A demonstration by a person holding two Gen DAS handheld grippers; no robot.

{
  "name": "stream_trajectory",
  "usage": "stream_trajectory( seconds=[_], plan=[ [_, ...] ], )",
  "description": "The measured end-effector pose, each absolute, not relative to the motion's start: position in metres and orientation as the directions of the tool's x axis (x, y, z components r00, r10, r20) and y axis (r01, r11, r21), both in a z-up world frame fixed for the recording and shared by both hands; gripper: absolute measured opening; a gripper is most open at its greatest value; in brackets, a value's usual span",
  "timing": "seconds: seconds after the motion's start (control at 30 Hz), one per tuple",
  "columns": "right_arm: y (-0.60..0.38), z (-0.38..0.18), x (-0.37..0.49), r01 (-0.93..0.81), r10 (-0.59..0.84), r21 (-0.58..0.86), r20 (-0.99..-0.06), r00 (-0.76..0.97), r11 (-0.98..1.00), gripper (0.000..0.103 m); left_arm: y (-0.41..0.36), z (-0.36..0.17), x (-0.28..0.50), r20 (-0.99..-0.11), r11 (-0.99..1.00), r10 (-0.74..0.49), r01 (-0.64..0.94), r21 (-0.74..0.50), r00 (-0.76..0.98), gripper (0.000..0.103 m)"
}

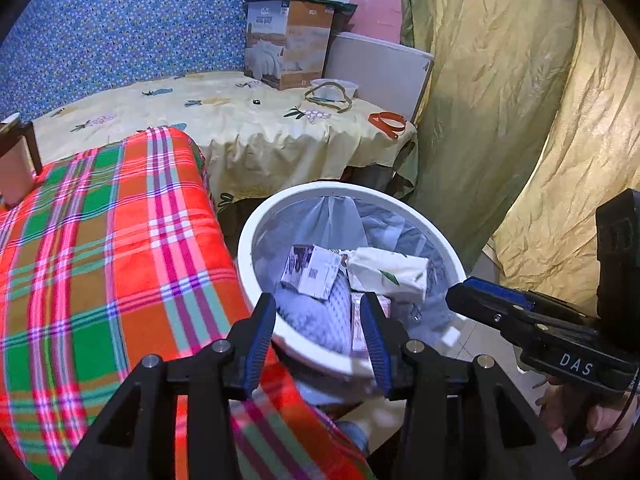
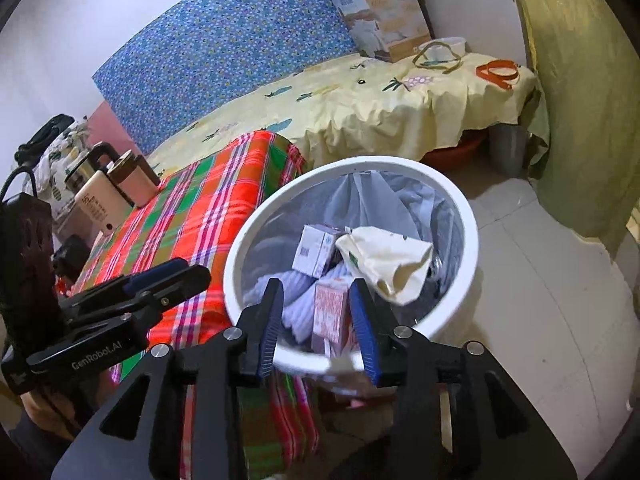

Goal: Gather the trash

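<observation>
A white round bin [image 1: 344, 190] [image 2: 360, 162] with a clear liner stands on the floor. In it lie a white-and-purple carton [image 1: 312, 270] [image 2: 316, 250], a cream tissue pack [image 1: 386, 272] [image 2: 388, 262], a pink carton [image 2: 330, 312] and a pale knitted cloth [image 1: 316, 312]. My left gripper [image 1: 318, 304] [image 2: 180, 272] hangs over the bin's near rim, open, nothing between its pads. My right gripper [image 2: 316, 286] [image 1: 480, 300] is beside it over the same rim, open and empty; the pink carton lies below it in the bin. A small white scrap [image 1: 451, 336] shows under the right gripper, outside the rim.
A red-green plaid blanket [image 1: 100, 260] covers the surface left of the bin. Behind is a yellow-clothed table [image 1: 240, 120] with a cardboard box [image 1: 288, 44], a bowl and an orange strap [image 1: 388, 122]. An olive curtain [image 1: 500, 100] hangs at right. A kettle [image 2: 92, 164] and a flask stand at left.
</observation>
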State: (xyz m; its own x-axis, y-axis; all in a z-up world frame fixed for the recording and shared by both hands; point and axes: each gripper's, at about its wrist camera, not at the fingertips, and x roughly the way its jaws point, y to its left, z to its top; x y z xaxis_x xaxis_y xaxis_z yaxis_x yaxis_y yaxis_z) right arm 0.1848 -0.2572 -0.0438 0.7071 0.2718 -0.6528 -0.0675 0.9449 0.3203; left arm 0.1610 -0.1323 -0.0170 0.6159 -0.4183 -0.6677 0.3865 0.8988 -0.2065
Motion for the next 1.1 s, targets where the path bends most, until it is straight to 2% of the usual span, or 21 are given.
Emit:
stream_trajectory(
  seconds=[0.5, 1.1],
  plan=[
    [-0.222, -0.029, 0.13, -0.129, 0.225, 0.197, -0.613, 0.757, 0.972, 0.039, -0.102, -0.004, 0.087, -0.635, 0.932, -0.346, 0.328, -0.151, 0.691, 0.046],
    [-0.204, -0.03, 0.097, -0.149, 0.214, 0.157, -0.603, 0.769, 0.976, 0.039, -0.076, -0.008, 0.04, -0.618, 0.953, -0.297, 0.266, -0.145, 0.728, 0.046]
  ],
)
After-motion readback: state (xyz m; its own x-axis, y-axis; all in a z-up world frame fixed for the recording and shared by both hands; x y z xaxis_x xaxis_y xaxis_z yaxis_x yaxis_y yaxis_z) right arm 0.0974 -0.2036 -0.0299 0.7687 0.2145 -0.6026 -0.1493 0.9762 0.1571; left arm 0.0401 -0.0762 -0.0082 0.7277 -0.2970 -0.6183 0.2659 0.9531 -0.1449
